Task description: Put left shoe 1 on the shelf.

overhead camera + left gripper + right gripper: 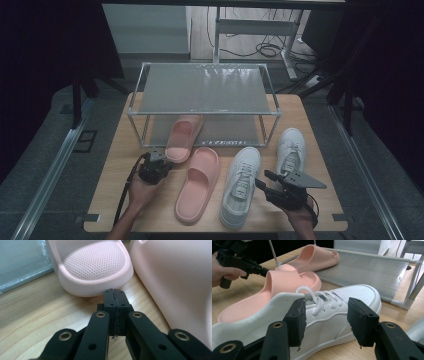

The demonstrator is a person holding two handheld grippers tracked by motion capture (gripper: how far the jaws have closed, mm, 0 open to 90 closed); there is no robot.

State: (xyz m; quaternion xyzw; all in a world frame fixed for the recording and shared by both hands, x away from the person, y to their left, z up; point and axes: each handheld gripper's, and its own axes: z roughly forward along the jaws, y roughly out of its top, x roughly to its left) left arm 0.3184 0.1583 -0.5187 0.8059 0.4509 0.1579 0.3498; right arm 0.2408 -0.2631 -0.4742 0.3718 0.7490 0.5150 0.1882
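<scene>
One pink slide sandal (183,137) is already lying with its toe end on the lower shelf of the shoe rack (204,114), heel sticking out over the desk (116,165). The left tongs (159,161) are pressed together with nothing between them, tips right at the heel edge of that sandal (92,267); contact cannot be confirmed, but a push further in is judged to be in hand. The second pink sandal (198,183) is lying flat on the desk just beside, not yet racked.

The right tongs (266,183) are spread apart, nothing gripped. In the right gripper view the jaws straddle the near white sneaker (332,312) with pads clear of it on both sides. That sneaker (241,186) is on the desk between the loose sandal and the other white sneaker (290,149), which stands near the rack's right front leg. The top shelf is bare.

Progress judged early: one sandal partly placed, one sandal and two sneakers left to be shelved.
</scene>
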